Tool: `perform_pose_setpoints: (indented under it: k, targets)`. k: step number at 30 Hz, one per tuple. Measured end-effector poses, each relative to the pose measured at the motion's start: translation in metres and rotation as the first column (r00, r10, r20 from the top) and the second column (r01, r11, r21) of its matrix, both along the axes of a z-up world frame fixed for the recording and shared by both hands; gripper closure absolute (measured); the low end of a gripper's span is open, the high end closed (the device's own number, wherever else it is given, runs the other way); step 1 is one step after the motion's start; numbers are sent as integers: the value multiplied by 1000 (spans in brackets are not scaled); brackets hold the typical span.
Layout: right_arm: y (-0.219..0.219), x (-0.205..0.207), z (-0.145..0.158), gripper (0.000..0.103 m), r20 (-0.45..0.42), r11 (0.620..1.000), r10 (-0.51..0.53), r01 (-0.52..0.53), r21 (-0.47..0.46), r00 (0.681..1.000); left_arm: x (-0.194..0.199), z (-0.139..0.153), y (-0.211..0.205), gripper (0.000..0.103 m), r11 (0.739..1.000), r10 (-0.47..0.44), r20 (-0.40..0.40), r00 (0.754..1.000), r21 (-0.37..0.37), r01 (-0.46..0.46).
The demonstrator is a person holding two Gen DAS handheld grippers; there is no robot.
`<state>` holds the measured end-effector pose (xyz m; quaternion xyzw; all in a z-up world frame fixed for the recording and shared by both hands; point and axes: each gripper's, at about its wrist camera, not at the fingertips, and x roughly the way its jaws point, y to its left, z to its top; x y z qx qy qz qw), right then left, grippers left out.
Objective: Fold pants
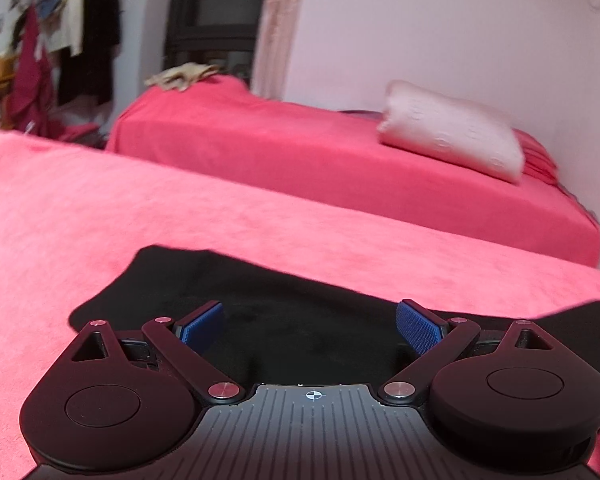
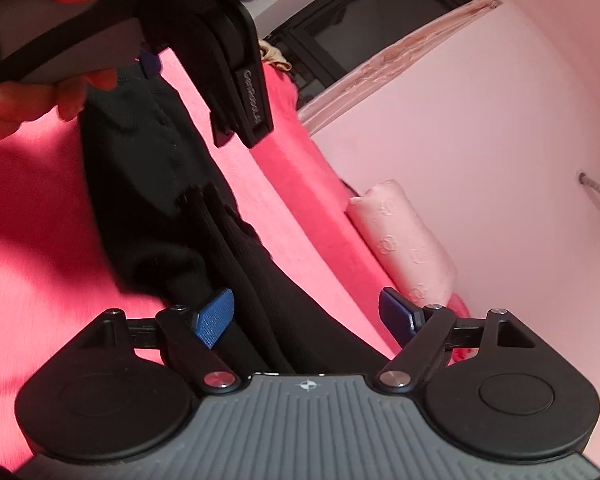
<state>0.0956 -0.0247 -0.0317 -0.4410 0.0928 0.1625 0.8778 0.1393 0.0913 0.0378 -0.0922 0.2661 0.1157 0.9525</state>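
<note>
The black pants [image 1: 260, 312] lie spread on the near pink bed [image 1: 100, 208]. The left gripper [image 1: 310, 326] hovers over them with jaws wide apart, holding nothing. The right gripper [image 2: 306, 312] is likewise spread open above the ribbed cloth. Dark fabric on soft bedding is risky: a pinch may catch the bedcover too, or only one layer, skewing the fold.

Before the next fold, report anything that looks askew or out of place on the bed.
The black pants are not flat: in the right wrist view the fabric is bunched into thick ridges between the open right gripper and the left gripper. On the far bed a beige garment lies crumpled at the corner. The pillow looks fine.
</note>
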Motion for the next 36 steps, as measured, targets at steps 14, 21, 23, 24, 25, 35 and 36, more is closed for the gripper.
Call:
perform_pose_setpoints:
  k: [14,21,23,24,25,35,36]
  targets:
    - [-105,47,-9,24,-26,950,-307,308,58,951,32,-49,-67,0,975,-156,-125,980,141,173]
    - [-97,56,-26,39,-15,949,-316,316,14,949,33,-51,-53,0,984,-157,-127,979,60,166]
    - [-91,54,-29,36,47,956,-292,293,-12,955,31,-50,-56,0,983,-155,-123,980,80,165]
    - [-91,57,-26,32,49,954,-298,298,8,953,30,-50,-58,0,982,-154,-121,981,88,165]
    - [-94,60,-21,25,33,948,-317,316,46,948,30,-50,-59,0,982,-154,-119,981,95,165]
    - [-116,75,-17,26,18,890,-453,451,64,891,30,-49,-60,0,980,-165,-118,979,95,177]
    - [-109,72,-18,31,15,903,-428,427,45,904,31,-50,-59,0,980,-164,-118,979,94,176]
